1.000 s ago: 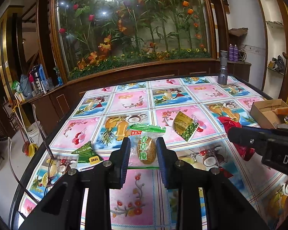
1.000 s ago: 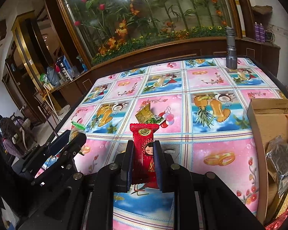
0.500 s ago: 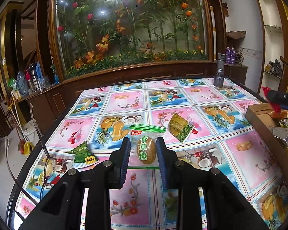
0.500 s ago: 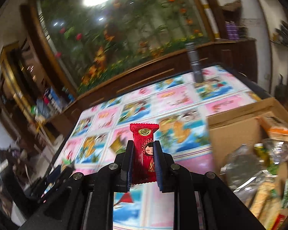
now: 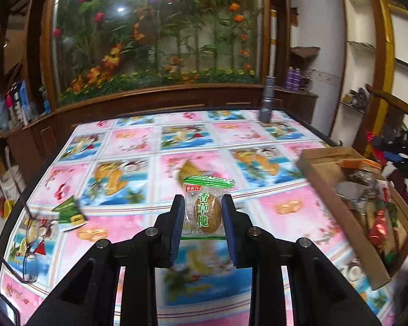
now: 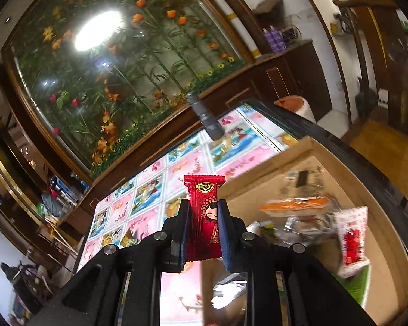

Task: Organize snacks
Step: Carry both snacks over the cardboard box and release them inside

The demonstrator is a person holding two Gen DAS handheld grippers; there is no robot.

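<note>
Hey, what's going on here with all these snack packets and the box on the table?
A person is sorting snacks with two handheld grippers. The right gripper is shut on a red snack packet and hangs at the edge of the cardboard box, which already holds several snacks. The left gripper grips a clear packet with green print above the patterned table. A green packet and a yellowish packet lie on the table, not yet boxed.

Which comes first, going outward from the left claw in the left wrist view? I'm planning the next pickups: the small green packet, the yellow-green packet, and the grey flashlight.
1. Yellow-green packet: on the table just beyond the left claw, partly behind the olive snack it holds.
2. Small green packet: off to the left, near the table's left edge.
3. Grey flashlight: standing at the far right edge.
</note>
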